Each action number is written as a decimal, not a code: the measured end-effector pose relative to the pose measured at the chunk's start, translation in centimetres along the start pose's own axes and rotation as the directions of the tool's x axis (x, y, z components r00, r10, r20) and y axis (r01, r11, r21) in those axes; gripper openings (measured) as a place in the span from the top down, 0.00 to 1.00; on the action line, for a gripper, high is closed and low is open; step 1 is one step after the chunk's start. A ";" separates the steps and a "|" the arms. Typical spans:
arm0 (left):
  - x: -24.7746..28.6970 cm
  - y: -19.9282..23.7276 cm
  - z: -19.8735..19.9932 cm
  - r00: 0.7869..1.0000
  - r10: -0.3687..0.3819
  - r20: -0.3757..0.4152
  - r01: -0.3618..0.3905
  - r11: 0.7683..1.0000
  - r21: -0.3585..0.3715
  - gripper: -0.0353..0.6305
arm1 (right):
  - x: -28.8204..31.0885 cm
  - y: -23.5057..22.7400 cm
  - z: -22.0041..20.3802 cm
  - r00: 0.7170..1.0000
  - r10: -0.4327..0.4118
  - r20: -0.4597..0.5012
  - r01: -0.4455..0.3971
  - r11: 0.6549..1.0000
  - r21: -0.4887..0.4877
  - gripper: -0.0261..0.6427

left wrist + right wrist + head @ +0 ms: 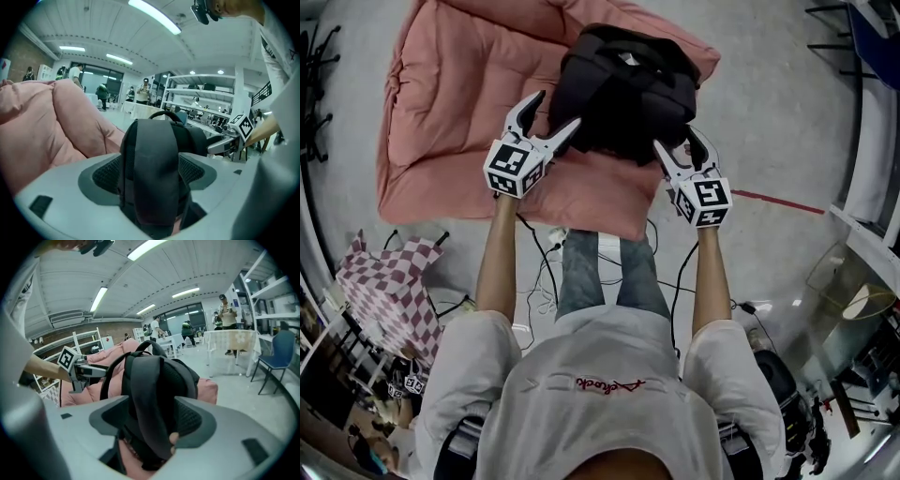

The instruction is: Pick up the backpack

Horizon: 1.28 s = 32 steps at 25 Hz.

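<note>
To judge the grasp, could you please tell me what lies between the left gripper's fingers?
A black shoulder strap of the backpack stands between the open left gripper's fingers; the left gripper view shows it.

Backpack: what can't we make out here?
- Head view: backpack underside, hidden by its own bulk on the pink cushion.
- Left gripper view: strap blocks most of the bag behind it.
- Right gripper view: where the strap attaches, hidden below the jaws.

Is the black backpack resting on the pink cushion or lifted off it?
Resting on it: the backpack sits on the pink cushion, with no gap showing beneath it.
</note>
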State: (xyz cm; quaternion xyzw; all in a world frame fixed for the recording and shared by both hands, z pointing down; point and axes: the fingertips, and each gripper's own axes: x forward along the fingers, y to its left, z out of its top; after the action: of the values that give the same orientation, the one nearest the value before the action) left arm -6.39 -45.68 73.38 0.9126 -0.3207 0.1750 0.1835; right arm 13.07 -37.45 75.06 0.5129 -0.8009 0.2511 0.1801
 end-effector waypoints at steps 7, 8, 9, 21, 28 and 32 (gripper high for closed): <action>2.9 -1.4 -0.6 0.987 -0.136 -0.086 0.139 0.990 0.031 0.41 | 0.6 -0.4 0.1 1.000 0.026 0.008 -0.025 1.000 -0.014 0.53; 3.2 -1.7 -0.6 0.984 -0.152 -0.092 0.156 0.987 0.031 0.41 | 0.6 -0.4 0.1 0.999 0.035 0.011 -0.035 0.999 -0.011 0.53; 3.4 -2.0 -0.7 0.982 -0.164 -0.095 0.168 0.985 0.031 0.41 | 0.5 -0.4 0.1 0.999 0.044 0.012 -0.044 0.999 -0.010 0.53; 3.5 -3.5 -0.6 0.951 -0.293 -0.104 0.297 0.954 0.031 0.42 | 1.5 2.0 -1.3 0.966 0.242 -0.091 -0.252 0.961 -0.117 0.53; 3.8 -5.8 -0.5 0.894 -0.429 -0.131 0.435 0.900 0.026 0.50 | 1.8 4.1 -1.0 0.895 0.423 -0.142 -0.437 0.894 -0.094 0.60; 4.8 -6.6 -0.5 0.883 -0.450 -0.138 0.457 0.889 0.027 0.54 | 3.4 6.1 -0.1 0.862 0.490 -0.127 -0.502 0.860 -0.087 0.61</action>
State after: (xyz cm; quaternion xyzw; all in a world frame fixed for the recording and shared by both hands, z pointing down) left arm 1.26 -43.16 74.44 0.9542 -0.0807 0.1945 0.2124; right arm 6.11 -37.79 75.70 0.2645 -0.9092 0.2670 0.1789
